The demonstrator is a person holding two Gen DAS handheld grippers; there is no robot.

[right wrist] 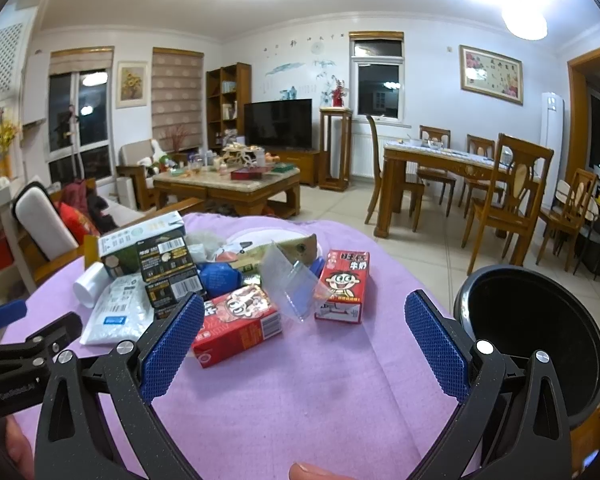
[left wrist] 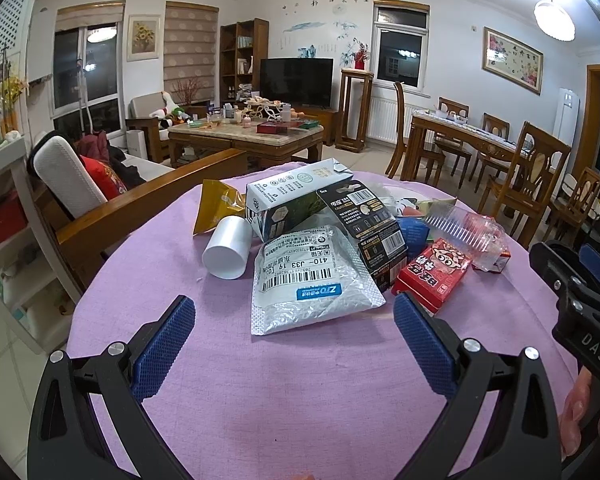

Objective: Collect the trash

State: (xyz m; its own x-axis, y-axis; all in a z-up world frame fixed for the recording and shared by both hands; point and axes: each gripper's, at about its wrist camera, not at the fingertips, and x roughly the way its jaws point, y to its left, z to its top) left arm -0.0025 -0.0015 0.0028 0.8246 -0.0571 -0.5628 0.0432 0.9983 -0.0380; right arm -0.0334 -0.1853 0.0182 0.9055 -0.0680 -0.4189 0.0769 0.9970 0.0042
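Right gripper [right wrist: 304, 322] wide apart over purple tablecloth [right wrist: 300, 400], holding nothing. Red milk carton [right wrist: 236, 326] lying flat just beside the left blue pad. Second red carton [right wrist: 343, 286] upright farther back, clear plastic container [right wrist: 296, 284] between the two. Black battery packaging [right wrist: 168, 270], white mailer bag [right wrist: 116, 314] and white cup [right wrist: 89, 282] at left. Black bin [right wrist: 540, 344] at table's right edge. Left gripper's body [right wrist: 24, 356] at left margin; its finger gap out of sight.

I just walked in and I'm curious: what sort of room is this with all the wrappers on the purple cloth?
Most likely a home's combined living and dining room: a television faces a cluttered coffee table, and a wooden dining table with chairs stands to the right.
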